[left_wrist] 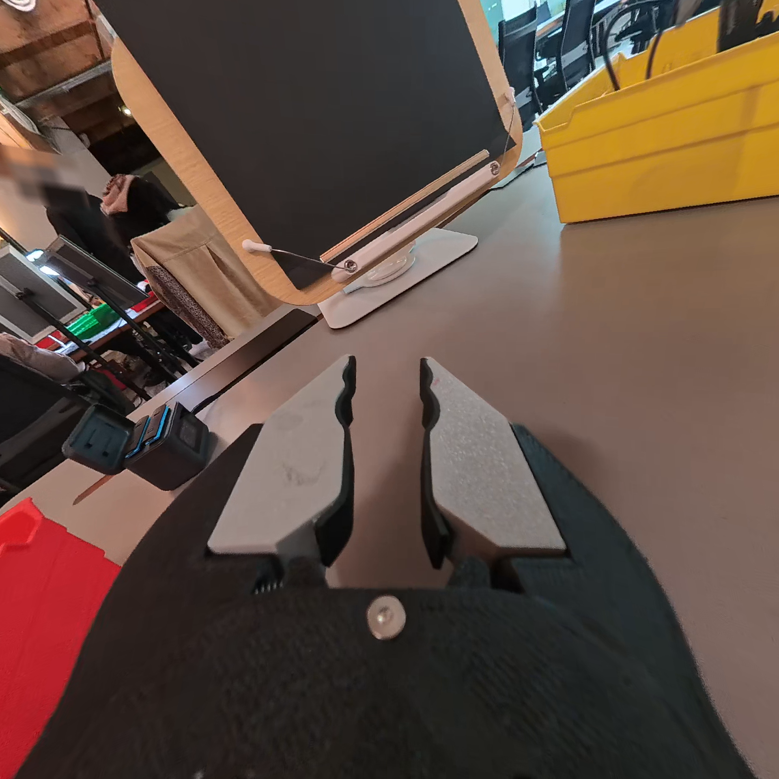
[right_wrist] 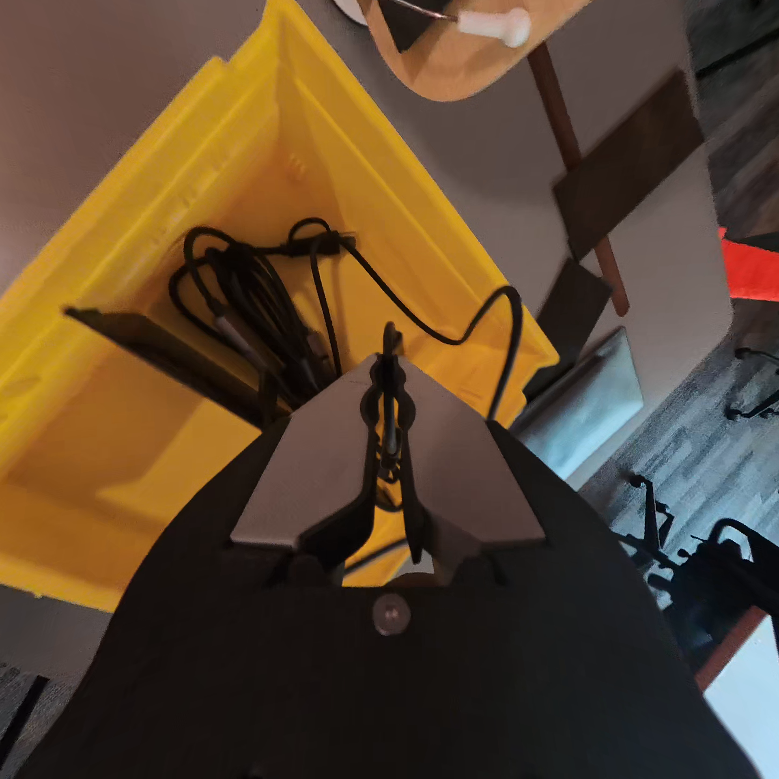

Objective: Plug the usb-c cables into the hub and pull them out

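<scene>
My right gripper (right_wrist: 388, 362) is shut on a thin black cable (right_wrist: 392, 425) with a grey plug part between the pads. It holds the cable above the open yellow bin (right_wrist: 126, 463). A bundle of black cables (right_wrist: 253, 286) lies in the bin, and one strand loops over its right rim. A dark flat slab (right_wrist: 168, 354) leans inside the bin; I cannot tell whether it is the hub. My left gripper (left_wrist: 387, 366) is open and empty, low over the grey table (left_wrist: 590, 421). The yellow bin (left_wrist: 674, 147) stands to its far right.
A wood-edged board with a black face (left_wrist: 316, 126) stands on a white base (left_wrist: 404, 274) ahead of the left gripper. Small black boxes (left_wrist: 139, 447) sit at the table's left edge. A red bin (left_wrist: 38, 590) is at lower left. Office chairs (right_wrist: 695, 548) stand on the floor beyond. Spacing between my two grippers at the tips: around 40 cm.
</scene>
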